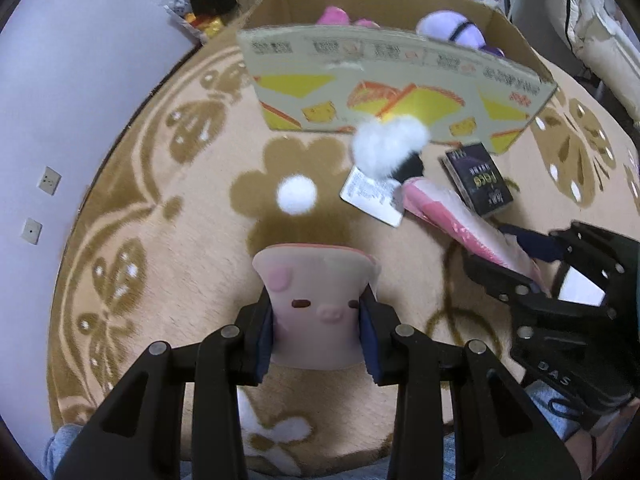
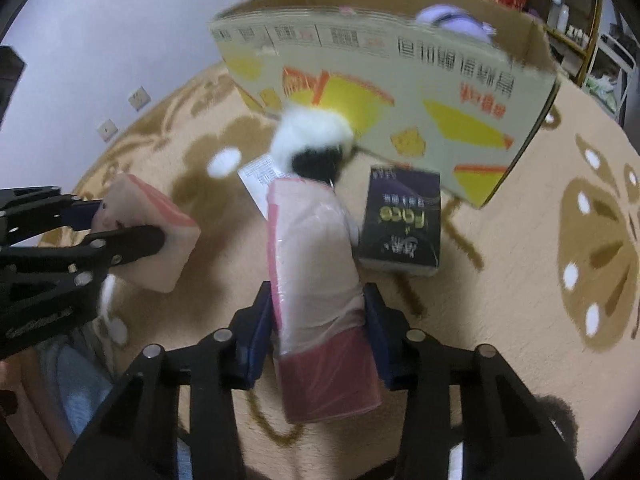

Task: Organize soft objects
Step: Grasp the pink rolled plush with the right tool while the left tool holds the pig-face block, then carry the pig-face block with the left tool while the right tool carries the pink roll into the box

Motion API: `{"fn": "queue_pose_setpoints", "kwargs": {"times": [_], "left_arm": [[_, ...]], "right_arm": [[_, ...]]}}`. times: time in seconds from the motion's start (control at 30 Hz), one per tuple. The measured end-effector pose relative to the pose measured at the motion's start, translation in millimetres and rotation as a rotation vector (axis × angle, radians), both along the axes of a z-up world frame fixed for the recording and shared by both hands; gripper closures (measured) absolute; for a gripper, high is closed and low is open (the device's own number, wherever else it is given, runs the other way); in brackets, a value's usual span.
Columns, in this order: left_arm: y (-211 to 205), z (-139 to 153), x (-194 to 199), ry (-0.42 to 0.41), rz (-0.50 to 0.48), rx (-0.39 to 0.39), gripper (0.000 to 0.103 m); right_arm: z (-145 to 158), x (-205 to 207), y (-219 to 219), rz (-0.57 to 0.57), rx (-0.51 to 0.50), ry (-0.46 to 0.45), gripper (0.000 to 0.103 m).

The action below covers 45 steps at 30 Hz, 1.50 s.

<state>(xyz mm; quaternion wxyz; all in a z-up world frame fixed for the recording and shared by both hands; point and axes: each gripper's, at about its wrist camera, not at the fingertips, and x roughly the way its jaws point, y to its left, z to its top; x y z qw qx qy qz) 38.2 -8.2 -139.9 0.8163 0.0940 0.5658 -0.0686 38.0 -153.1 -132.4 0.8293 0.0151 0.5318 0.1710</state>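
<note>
Plainly, from the left wrist, a pig-faced squishy toy (image 1: 316,304) is seen clamped in the left gripper (image 1: 318,330), with the cardboard box (image 1: 400,92) lying straight ahead across the rug (image 1: 160,240). From the right wrist, a pink wrapped pack (image 2: 316,276) is seen gripped in the right gripper (image 2: 320,336), its long axis pointed toward the box.

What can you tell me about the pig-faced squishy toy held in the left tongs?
The pig-faced toy is a pale pink, foam-like block shaped like a toast slice, with a darker pink crust edge, two dark slit eyes, a small snout and a round pink cheek. The left tongs are shut on its sides, blue pads pressing in, holding it clear of the beige flowered carpet. Its face looks toward the camera. Nothing else touches it.
</note>
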Motion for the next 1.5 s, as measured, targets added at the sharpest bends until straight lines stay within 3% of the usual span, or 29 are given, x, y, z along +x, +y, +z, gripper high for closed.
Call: {"fn": "queue_pose_setpoints", "kwargs": {"times": [0.03, 0.1, 0.4, 0.97, 1.23, 1.37, 1.5], "left_arm": [[2.0, 2.9, 1.3, -0.006, 0.01, -0.006, 0.068], [5.1, 8.2, 1.7, -0.019, 0.023, -0.014, 0.068], [3.2, 38.9, -2.0, -0.122, 0.015, -0.029, 0.069], [12.2, 105.1, 20.2, -0.327, 0.051, -0.105, 0.069], [-5.0, 132.3, 43.1, -0.38, 0.005, -0.06, 0.069], [-18.6, 145.5, 56.0, -0.429, -0.041, 0.0, 0.069], [-25.7, 157.7, 68.7, -0.446, -0.081, -0.024, 0.068]], "right_arm": [[3.4, -1.3, -0.4, -0.006, 0.01, -0.01, 0.08], [9.8, -3.0, -2.7, -0.027, 0.021, -0.028, 0.085], [32.9, -7.6, -17.9, -0.082, 0.057, -0.078, 0.086], [110.0, -17.8, -26.7, -0.142, 0.139, -0.367, 0.086], [123.9, -0.1, -24.5, -0.16, 0.095, -0.412, 0.086], [135.5, 11.4, -25.2, -0.157, 0.094, -0.42, 0.086], [146.1, 21.1, -27.4, -0.169, 0.083, -0.43, 0.086]]}}
